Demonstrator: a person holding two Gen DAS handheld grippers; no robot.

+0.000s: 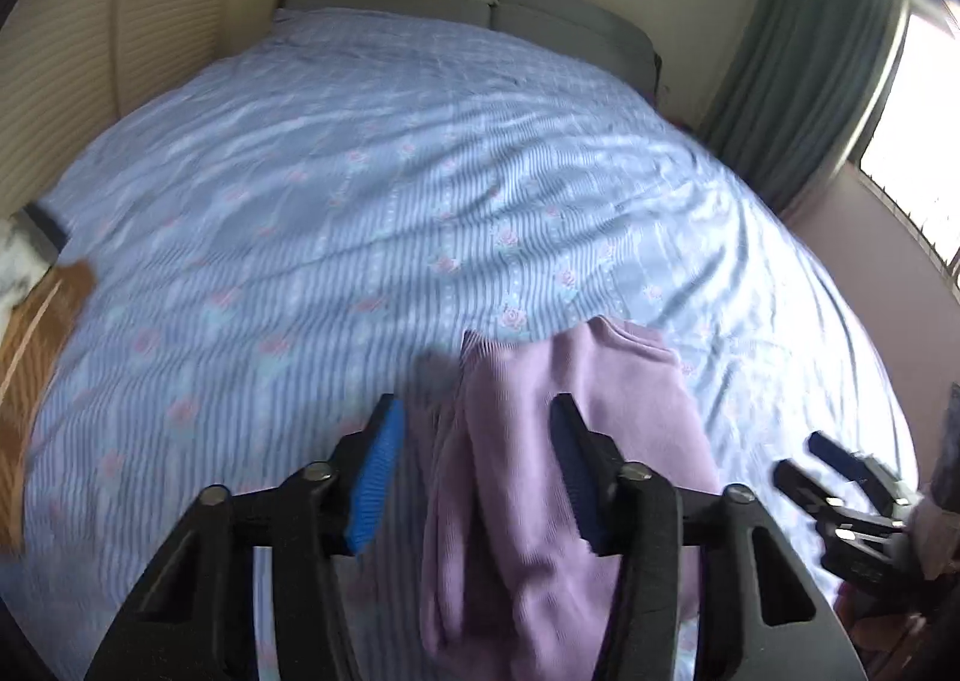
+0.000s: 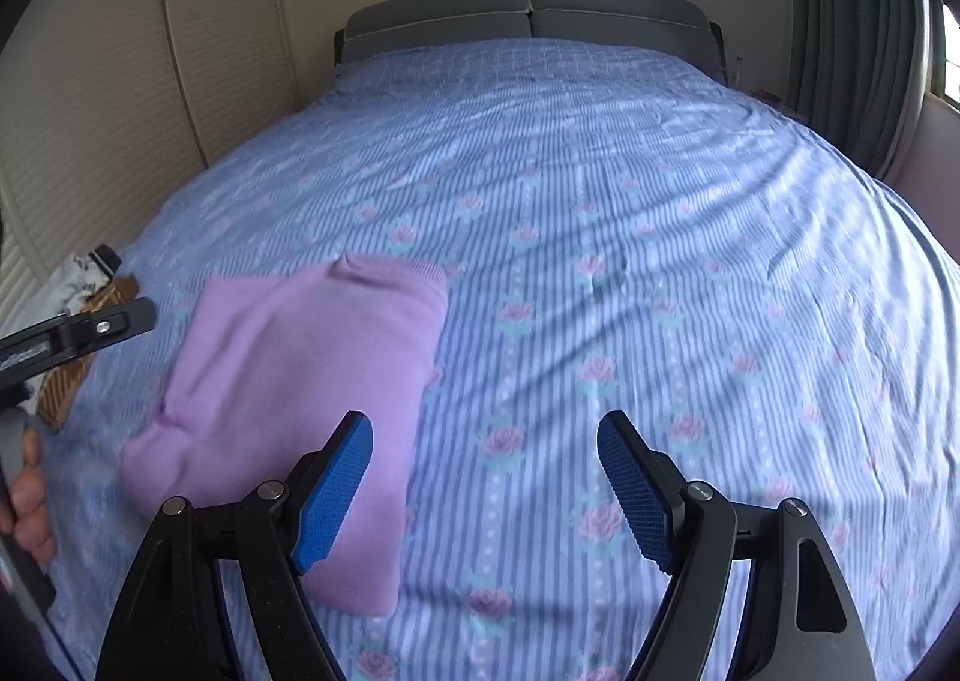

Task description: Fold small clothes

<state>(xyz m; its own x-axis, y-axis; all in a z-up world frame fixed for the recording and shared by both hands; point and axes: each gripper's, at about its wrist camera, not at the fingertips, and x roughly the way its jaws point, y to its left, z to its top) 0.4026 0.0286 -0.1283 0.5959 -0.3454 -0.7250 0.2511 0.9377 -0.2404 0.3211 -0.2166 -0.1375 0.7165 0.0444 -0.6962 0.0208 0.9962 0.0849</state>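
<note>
A lilac garment (image 2: 300, 381) lies folded into a rough rectangle on the blue striped, rose-patterned bedsheet (image 2: 600, 261). In the left wrist view this lilac garment (image 1: 540, 441) shows below and between the blue-padded fingers of my left gripper (image 1: 477, 405), which hangs open above it without pinching the cloth. My right gripper (image 2: 485, 423) stands open over bare sheet just right of the garment, with its left pad (image 2: 336, 495) over the garment's near edge. The right gripper (image 1: 834, 471) also appears at the right of the left wrist view. The left gripper (image 2: 102, 327) appears at the left edge of the right wrist view, held by a hand (image 2: 30, 489).
A white floral garment (image 1: 18, 261) and a brown one (image 1: 42, 321) lie at the bed's left edge. A grey headboard (image 2: 528, 15) stands at the far end, cream slatted doors (image 2: 90, 141) on the left, and a green curtain (image 1: 810, 81) and a window (image 1: 918, 129) on the right.
</note>
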